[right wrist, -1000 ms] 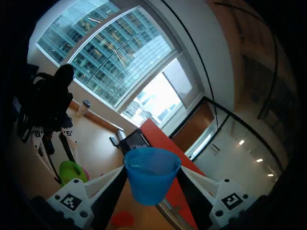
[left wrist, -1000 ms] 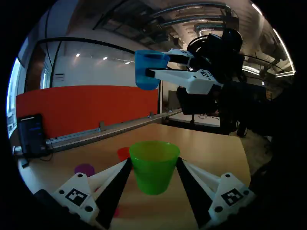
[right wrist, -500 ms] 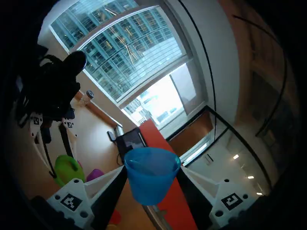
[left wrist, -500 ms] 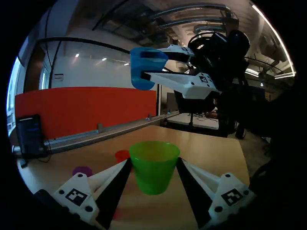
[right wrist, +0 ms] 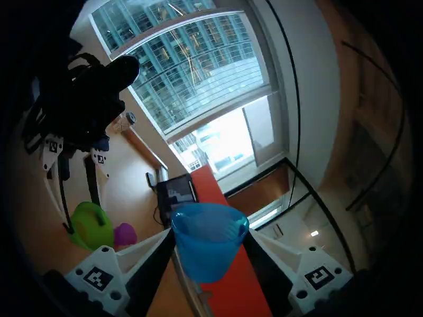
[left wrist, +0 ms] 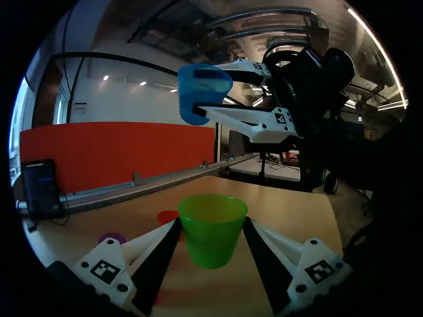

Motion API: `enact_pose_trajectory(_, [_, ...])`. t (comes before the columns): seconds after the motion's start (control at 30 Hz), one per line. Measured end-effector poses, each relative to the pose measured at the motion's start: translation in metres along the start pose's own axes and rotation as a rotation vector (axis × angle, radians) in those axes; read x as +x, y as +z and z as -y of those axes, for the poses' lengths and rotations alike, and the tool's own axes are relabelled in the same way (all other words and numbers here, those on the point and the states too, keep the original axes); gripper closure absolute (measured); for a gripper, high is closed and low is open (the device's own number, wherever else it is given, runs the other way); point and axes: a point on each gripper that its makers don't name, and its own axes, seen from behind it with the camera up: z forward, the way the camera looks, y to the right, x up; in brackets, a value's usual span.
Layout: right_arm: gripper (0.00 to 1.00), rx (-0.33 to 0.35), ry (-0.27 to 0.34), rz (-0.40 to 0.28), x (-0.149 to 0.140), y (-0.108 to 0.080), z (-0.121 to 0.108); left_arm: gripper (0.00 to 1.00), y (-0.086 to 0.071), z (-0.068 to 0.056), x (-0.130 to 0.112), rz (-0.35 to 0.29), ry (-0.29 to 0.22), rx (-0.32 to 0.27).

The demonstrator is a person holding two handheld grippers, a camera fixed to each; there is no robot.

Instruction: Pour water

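- L gripper (left wrist: 212, 223) is clamping both fingers on the green cup (left wrist: 212, 240), holding it upright over the table (left wrist: 288, 203).
- R gripper (right wrist: 210, 233) is squeezing the blue cup (right wrist: 208, 253), which is hanging high, up & beyond the green one and looking a bit tilted.
- Water level: can't tell.
- For a clean pour, I'd be bringing the blue rim over the green mouth first, then tipping slowly w/ the green cup level.

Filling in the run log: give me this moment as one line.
left gripper: shut on green cup | right gripper: shut on blue cup, tilted, held higher than green cup | pour: no stream visible
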Motion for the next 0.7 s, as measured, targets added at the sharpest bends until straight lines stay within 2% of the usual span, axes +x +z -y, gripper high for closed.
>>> enact_pose_trajectory(0.7, [0.11,-0.030,-0.122,0.001,-0.001,-0.002,-0.015,0.16,0.001,-0.001,0.005,0.000,0.012,-0.001])
